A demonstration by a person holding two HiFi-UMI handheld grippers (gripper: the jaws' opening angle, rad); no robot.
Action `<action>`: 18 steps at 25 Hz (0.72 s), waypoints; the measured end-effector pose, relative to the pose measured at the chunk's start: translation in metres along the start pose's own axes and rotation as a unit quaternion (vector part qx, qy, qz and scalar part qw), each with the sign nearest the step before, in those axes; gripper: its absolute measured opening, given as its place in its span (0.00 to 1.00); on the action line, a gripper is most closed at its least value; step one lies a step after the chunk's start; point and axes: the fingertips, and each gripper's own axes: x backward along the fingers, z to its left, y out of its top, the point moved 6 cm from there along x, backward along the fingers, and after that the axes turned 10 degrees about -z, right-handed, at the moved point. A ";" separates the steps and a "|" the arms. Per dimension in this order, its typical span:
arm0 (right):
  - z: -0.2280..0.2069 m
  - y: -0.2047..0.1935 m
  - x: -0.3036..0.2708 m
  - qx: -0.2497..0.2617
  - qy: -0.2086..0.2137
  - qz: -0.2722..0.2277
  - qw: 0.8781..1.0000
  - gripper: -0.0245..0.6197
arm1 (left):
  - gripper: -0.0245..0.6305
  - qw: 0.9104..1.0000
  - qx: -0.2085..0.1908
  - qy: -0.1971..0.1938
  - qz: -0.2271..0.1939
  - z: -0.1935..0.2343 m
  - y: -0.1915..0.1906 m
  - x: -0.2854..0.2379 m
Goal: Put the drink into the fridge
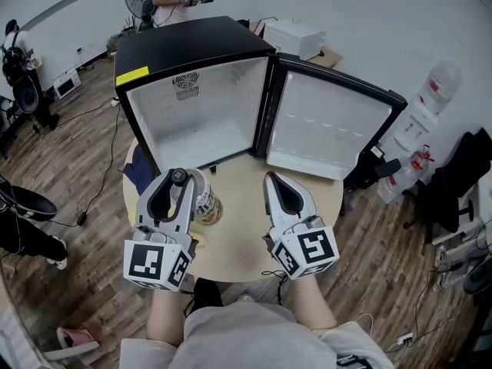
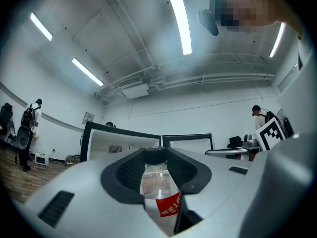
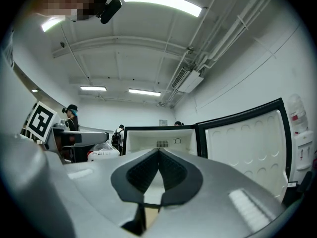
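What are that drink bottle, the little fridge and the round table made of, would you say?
Bottle: clear plastic, it seems; you see through it, and it has a dark cap and a red printed label.
Fridge: glossy black shell, likely painted metal; the smooth white lining looks like moulded plastic.
Table: pale matte top, perhaps wood laminate; hard to tell.

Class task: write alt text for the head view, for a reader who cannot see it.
From above, the left tool grips a clear drink bottle at a round table, facing an open, empty black fridge. The right tool, shut and empty, is beside it.
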 end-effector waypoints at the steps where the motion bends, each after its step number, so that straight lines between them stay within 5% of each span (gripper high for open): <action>1: 0.000 -0.002 -0.008 0.000 -0.003 0.000 1.000 0.05 | 0.26 1.000 0.001 -0.003 0.001 0.006 -0.002 -0.006; 18: -0.009 -0.048 -0.098 0.010 -0.054 0.027 0.998 0.05 | 0.26 0.998 0.016 -0.042 0.039 0.092 -0.066 -0.095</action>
